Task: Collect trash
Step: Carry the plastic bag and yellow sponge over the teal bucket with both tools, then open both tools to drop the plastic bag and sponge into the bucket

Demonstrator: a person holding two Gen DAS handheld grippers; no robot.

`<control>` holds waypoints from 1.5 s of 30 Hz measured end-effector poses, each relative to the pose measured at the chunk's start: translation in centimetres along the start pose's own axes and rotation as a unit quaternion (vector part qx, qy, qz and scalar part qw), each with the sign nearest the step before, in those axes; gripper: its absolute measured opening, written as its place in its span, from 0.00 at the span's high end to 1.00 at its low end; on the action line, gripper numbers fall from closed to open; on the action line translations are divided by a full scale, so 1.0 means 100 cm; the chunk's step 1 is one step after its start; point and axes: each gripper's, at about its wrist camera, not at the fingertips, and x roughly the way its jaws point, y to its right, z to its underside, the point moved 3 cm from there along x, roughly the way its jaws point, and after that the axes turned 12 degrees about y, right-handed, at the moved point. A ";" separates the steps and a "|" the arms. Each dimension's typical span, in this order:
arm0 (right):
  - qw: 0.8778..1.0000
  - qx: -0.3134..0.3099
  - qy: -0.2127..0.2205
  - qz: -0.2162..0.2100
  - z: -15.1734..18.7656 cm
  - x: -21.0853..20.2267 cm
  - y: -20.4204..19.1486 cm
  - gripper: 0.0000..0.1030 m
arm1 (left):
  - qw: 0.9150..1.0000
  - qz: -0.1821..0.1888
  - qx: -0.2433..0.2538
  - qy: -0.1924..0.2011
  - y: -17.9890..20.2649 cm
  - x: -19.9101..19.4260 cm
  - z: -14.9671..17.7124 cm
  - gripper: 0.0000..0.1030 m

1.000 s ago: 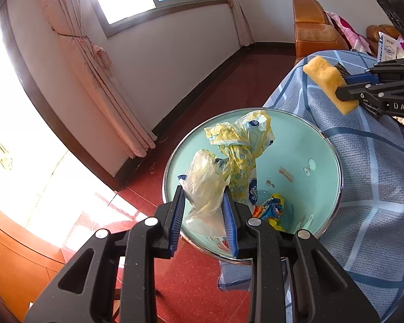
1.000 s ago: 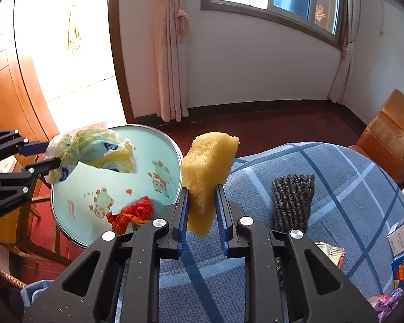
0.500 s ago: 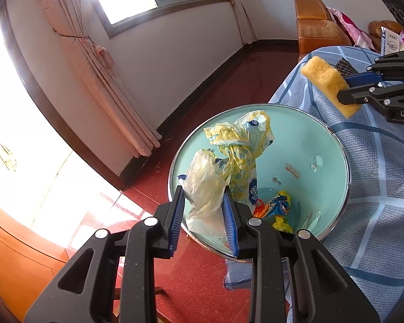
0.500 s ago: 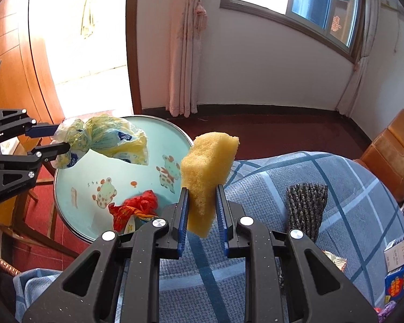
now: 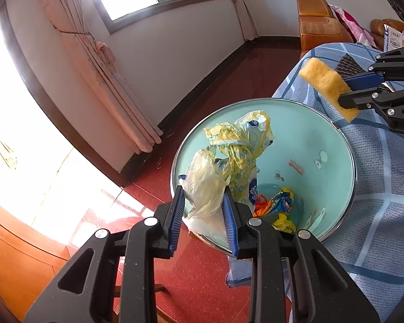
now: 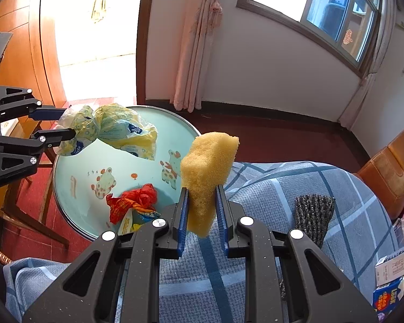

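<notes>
Yellow foam, a sponge [image 6: 206, 177], is pinched at its lower half between the right gripper's [image 6: 202, 224] blue pads, standing upright above the checked blue blanket [image 6: 296, 188], just beside the round glass table [image 6: 75, 188]. It looks light and springy, so a firm mid-body squeeze should keep it from twisting. The left gripper [image 5: 203, 215] is clenched on a crumpled yellow plastic bag [image 5: 229, 167], which hangs over the table's near rim; thin and slippery, it is best gripped where it bunches. Red and orange wrappers [image 6: 133, 204] lie on the table, below the bag.
</notes>
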 end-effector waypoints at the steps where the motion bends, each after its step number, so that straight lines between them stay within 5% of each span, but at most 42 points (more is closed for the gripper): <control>1: 1.000 0.000 0.000 0.000 0.000 0.000 0.000 0.80 | 1.000 0.000 0.000 0.000 0.000 0.000 0.000 0.73; 41: 1.000 -0.007 0.005 -0.017 -0.001 -0.004 -0.012 0.80 | 1.000 0.010 -0.005 0.008 0.002 -0.004 -0.002 0.70; 43: 1.000 -0.005 0.012 -0.022 -0.003 -0.006 -0.013 0.77 | 1.000 0.011 -0.007 0.016 0.002 -0.007 -0.004 0.56; 45: 1.000 0.001 0.021 -0.021 -0.004 -0.009 -0.011 0.49 | 1.000 0.013 -0.009 0.023 0.004 -0.011 -0.006 0.47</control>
